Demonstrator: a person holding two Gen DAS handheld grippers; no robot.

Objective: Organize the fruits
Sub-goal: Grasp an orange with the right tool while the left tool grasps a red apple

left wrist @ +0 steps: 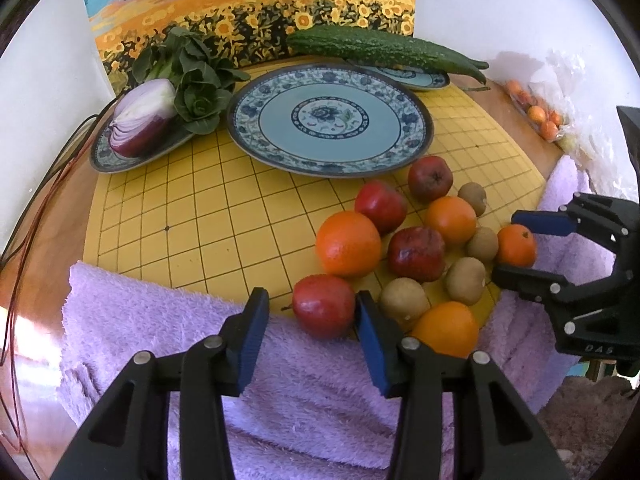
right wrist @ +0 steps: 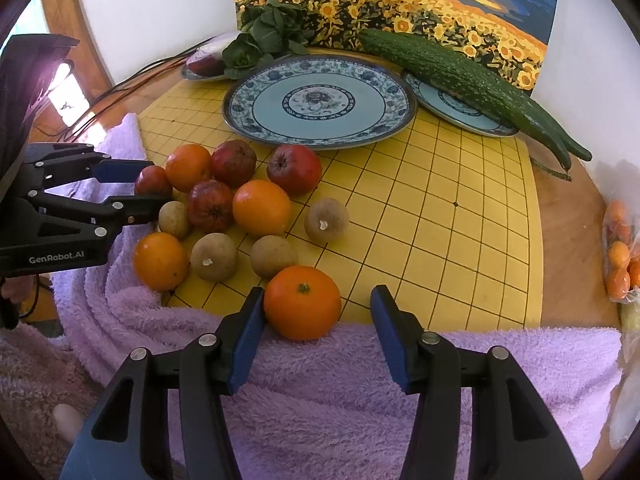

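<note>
A lilac towel (left wrist: 304, 400) lies rumpled along the near edge of the table, right under both pairs of tongs. The left tongs (left wrist: 312, 312) stand wide apart around a red apple (left wrist: 323, 305) at the towel's edge; the right-hand pad looks to be just touching the fruit, the other pad is clear of it, so nothing is gripped. The right tongs (right wrist: 318, 312) are spread wide too, with a small orange (right wrist: 302, 302) between them, close against the left pad and well short of the right one.

The rest of the fruit sits bunched on the yellow grid mat (right wrist: 440, 208): three more apples (right wrist: 294, 169), three more oranges (right wrist: 262, 208) and four brown kiwis (right wrist: 326, 219), some touching, some a little apart. Behind the pile a big blue patterned plate (right wrist: 320, 100) rests on the mat. To its left a smaller plate (left wrist: 120, 160) carries half a red onion (left wrist: 142, 118) and some leafy greens (left wrist: 192, 80); to its right another plate (right wrist: 460, 112) carries a long bitter gourd (right wrist: 460, 76) that overhangs the rim. A sunflower painting (left wrist: 248, 8) leans on the wall behind, and a clear bag of small oranges (right wrist: 620, 256) lies off to the right.
</note>
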